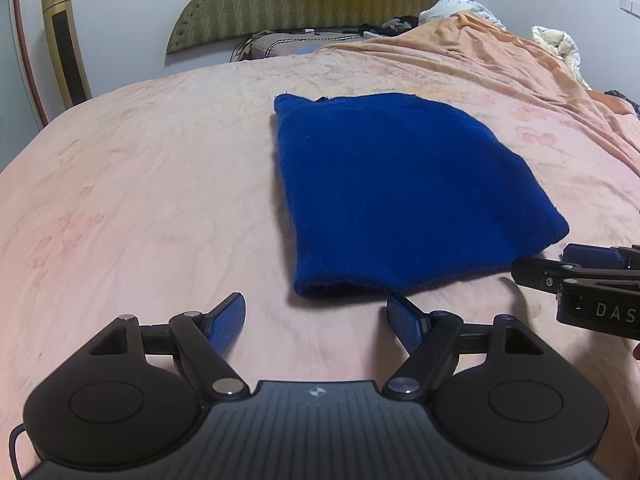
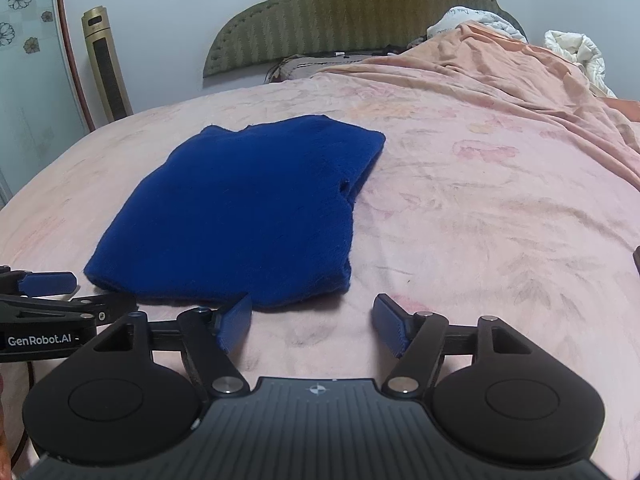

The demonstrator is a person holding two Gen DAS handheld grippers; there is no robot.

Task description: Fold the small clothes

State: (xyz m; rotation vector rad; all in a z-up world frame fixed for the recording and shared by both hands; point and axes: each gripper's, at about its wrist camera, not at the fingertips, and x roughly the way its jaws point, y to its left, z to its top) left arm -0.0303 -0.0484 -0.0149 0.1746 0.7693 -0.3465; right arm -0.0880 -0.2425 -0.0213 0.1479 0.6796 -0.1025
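you have one deep blue fuzzy garment (image 1: 400,196) lying flat on the pink floral bed sheet (image 1: 140,200), already folded into a thick, roughly rectangular bundle. its near edge is a rounded, doubled fold. its far edge is less even, with a small notch. in your right wrist view the right side shows a small gap where the layers part, about halfway along. the surface is smooth, with no loose sleeve trailing out. it lies toward the near part of the bed, well short of the headboard end.
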